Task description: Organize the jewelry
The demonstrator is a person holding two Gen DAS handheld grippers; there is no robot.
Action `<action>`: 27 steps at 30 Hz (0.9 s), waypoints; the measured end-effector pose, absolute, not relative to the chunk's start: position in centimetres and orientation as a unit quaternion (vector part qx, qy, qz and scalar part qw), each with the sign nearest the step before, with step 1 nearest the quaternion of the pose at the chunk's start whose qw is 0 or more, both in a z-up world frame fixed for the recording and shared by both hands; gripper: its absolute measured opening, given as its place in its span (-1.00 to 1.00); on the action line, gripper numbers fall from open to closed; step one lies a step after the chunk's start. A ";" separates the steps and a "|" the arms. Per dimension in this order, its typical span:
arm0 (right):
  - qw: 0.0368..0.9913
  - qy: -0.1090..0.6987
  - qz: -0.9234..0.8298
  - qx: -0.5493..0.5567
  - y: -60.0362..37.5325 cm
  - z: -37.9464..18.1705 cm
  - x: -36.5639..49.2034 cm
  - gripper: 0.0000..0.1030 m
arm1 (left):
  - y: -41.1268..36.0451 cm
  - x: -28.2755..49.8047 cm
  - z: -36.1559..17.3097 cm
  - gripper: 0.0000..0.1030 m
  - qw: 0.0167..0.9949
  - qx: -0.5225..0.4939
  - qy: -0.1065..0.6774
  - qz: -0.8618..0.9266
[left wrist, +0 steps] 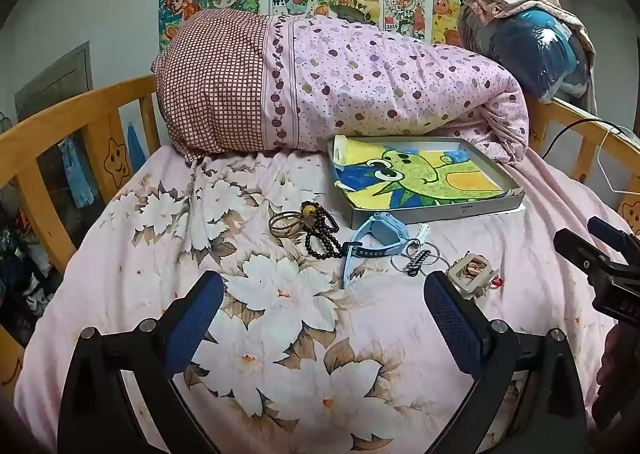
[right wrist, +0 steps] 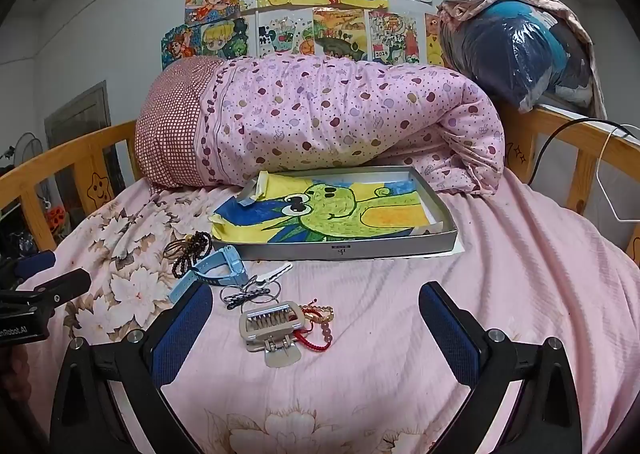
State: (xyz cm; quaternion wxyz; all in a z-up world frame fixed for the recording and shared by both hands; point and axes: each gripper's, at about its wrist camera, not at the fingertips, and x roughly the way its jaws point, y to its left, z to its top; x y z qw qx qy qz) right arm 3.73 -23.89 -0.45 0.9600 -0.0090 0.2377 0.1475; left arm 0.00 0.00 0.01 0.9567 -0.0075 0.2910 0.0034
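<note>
Your left gripper and right gripper hover low over the bed, jaws spread wide, holding nothing. Beads, watch, keys and clip lie before the tray; bare sheet stretches rightward.

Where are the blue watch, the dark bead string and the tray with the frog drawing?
blue watch (left wrist: pixel 382 232), left wrist view, on its face.
dark bead string (left wrist: pixel 326 232), left wrist view, on the beads.
tray (right wrist: pixel 344 250), right wrist view, on its front wall.
</note>
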 end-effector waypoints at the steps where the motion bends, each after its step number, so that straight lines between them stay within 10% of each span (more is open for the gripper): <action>1: 0.960 0.238 0.148 -0.008 -23.9 -0.4 3.7 1.00 | 0.0 0.0 0.0 0.90 0.957 -0.007 0.291 0.004; 27: 0.959 0.241 0.148 -0.007 -23.9 -0.6 3.8 1.00 | 0.0 0.0 0.0 0.91 0.956 -0.007 0.292 0.003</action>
